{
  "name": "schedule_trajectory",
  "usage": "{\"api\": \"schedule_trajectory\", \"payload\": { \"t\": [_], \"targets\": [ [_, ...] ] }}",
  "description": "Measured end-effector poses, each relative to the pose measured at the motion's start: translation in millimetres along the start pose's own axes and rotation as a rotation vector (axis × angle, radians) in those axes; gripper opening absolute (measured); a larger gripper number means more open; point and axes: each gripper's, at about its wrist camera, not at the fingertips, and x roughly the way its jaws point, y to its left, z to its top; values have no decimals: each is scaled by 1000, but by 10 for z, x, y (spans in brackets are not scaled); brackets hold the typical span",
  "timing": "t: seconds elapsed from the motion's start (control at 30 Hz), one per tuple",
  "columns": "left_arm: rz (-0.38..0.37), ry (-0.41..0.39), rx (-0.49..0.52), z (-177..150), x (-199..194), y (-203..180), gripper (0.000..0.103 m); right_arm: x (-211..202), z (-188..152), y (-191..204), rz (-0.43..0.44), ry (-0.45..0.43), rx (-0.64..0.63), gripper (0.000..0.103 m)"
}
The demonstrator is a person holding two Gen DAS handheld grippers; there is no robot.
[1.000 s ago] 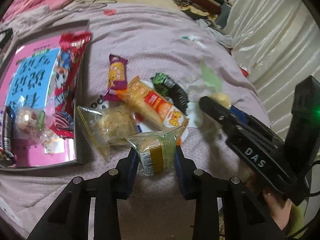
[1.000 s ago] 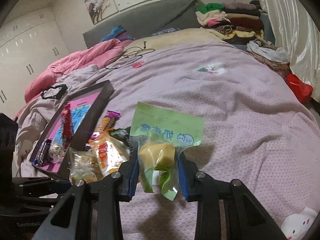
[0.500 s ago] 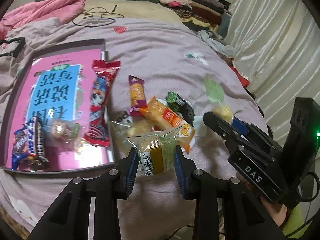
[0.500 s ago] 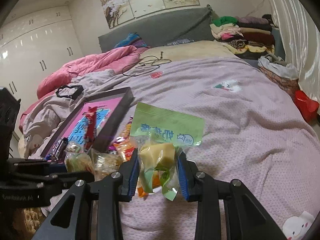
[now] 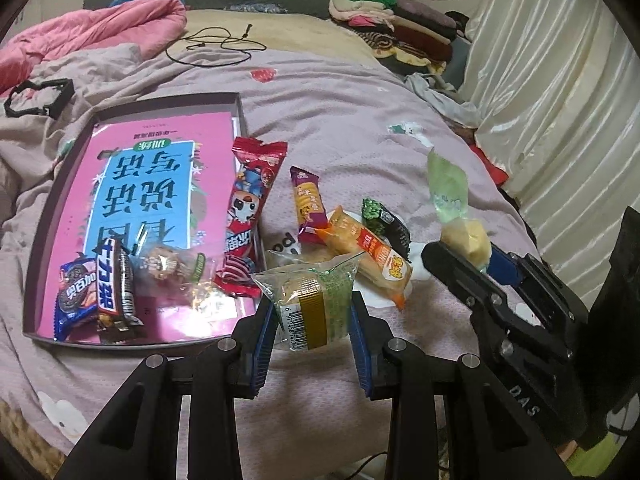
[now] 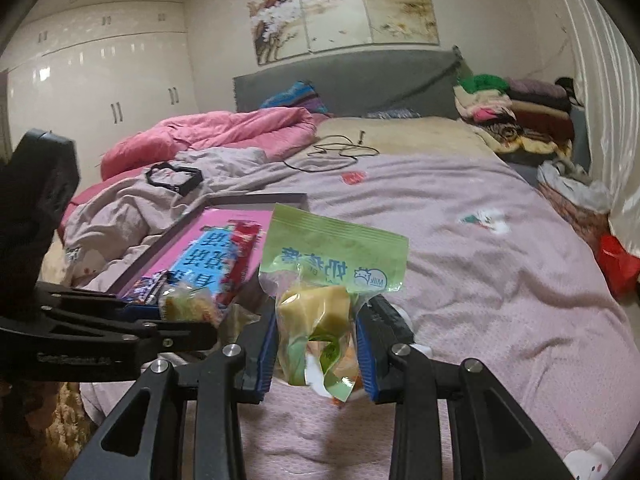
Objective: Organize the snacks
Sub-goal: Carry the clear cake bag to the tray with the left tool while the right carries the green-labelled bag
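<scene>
Left gripper point(image 5: 312, 312) clamps a green-wrapped cake point(image 5: 316, 300); right gripper point(image 6: 316, 344) clamps a green milk-candy packet point(image 6: 332, 276); both above the bed point(image 6: 480, 260).

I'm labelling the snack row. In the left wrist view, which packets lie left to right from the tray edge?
Red cartoon packet → purple bar → orange wafer pack → black-and-green packet → green pouch held in the right tool.

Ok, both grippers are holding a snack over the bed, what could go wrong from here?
The right gripper pinches the green milk-candy packet low down, so its floppy top could swing or slip. The left gripper and its cake packet hang close by; they might collide heading for the tray, whose near end is already crowded.
</scene>
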Motion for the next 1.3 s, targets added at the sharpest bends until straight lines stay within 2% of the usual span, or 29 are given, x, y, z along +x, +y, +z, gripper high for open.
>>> {"api": "schedule_trajectory", "payload": {
  "t": [0.37,1.03,1.3],
  "targets": [
    [38,-44,-27,47,-207,213,35,-22,13,252,19,-3,-74,35],
    [72,-115,-100,125,-563,590,35,-125,68,549,75,-23,-102,35],
    [99,-147,-156,152,-690,861,35,-125,71,686,92,-23,-126,35]
  ]
}}
